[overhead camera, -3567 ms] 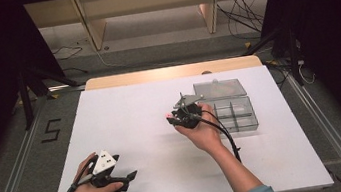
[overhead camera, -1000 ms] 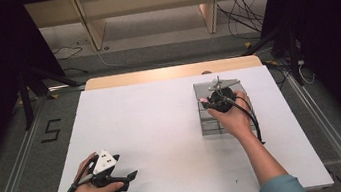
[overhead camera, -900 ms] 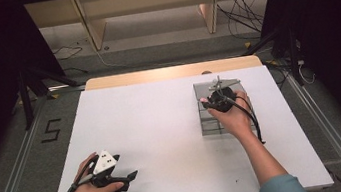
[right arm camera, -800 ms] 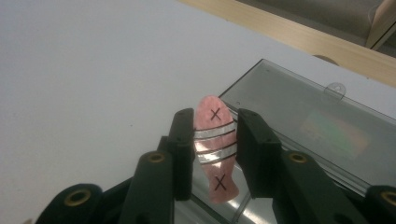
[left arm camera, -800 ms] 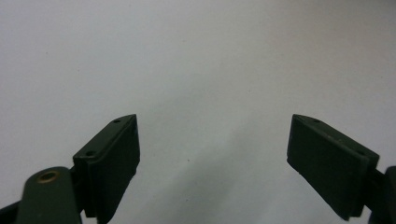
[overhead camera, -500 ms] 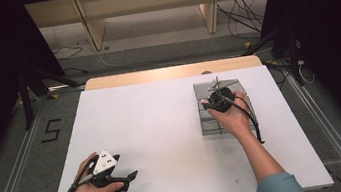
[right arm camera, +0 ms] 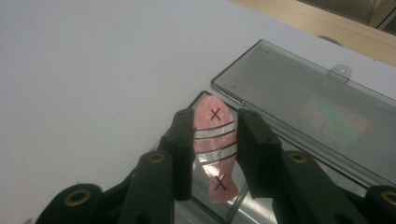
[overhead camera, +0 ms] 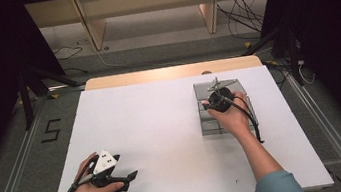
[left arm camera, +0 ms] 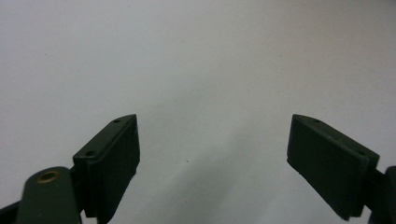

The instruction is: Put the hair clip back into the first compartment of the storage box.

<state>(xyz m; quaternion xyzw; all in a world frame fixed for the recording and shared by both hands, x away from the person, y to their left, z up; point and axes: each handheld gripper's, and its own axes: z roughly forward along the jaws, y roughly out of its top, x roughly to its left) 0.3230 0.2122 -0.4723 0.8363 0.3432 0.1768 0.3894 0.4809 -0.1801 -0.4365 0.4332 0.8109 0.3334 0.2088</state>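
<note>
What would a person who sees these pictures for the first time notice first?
Most striking is the pink fish-shaped lure with silver stripes and black crosses, clamped between the right gripper's fingers above the clear plastic compartment box with its lid open. The left gripper rests open near the white table's front-left corner.

— Anything to read here?

— A dark "5" (overhead camera: pixel 51 130) is marked on the floor, left of the table (overhead camera: pixel 163 127).

— And on the table?

— The pink fish (right arm camera: pixel 215 140) between the right gripper (right arm camera: pixel 215 140) jaws has two black "X" marks, one at its far end and one near its tail, with silver stripes edged in black between them.

— The box lid (right arm camera: pixel 303 116)?

— It has a shiny label, but nothing on it is legible.
</note>
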